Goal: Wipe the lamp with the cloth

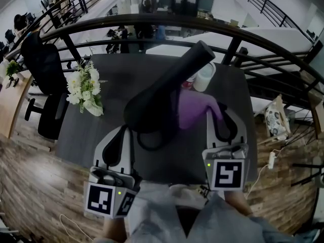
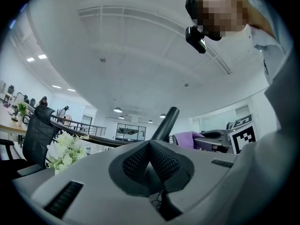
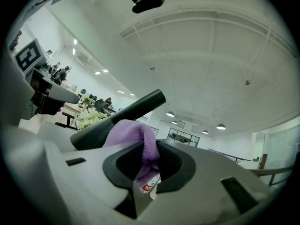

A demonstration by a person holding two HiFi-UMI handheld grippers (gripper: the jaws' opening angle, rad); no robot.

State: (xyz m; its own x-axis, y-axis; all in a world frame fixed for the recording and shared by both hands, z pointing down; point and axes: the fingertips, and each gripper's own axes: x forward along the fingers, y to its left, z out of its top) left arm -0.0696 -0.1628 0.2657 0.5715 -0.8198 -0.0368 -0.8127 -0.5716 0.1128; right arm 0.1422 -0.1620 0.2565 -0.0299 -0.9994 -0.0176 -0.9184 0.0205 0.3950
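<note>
A black lamp [image 1: 167, 90] rises from the dark table [image 1: 81, 135], its long head tilted up to the right. It also shows as a slanting black bar in the left gripper view [image 2: 166, 121] and the right gripper view [image 3: 126, 114]. My right gripper [image 1: 221, 113] is shut on a purple cloth [image 1: 195, 108], which lies against the lamp's right side. The cloth [image 3: 140, 137] is bunched between the right gripper's [image 3: 150, 149] pads. My left gripper [image 1: 126, 130] sits at the lamp's lower left. Its pads meet at the tips [image 2: 150, 144] with nothing visible between them.
A bunch of white flowers [image 1: 83, 90] stands at the table's left. A white cup [image 1: 205, 77] sits behind the lamp. A black office chair [image 1: 43, 70] is to the left. A curved black railing [image 1: 152, 22] runs past the table's far edge.
</note>
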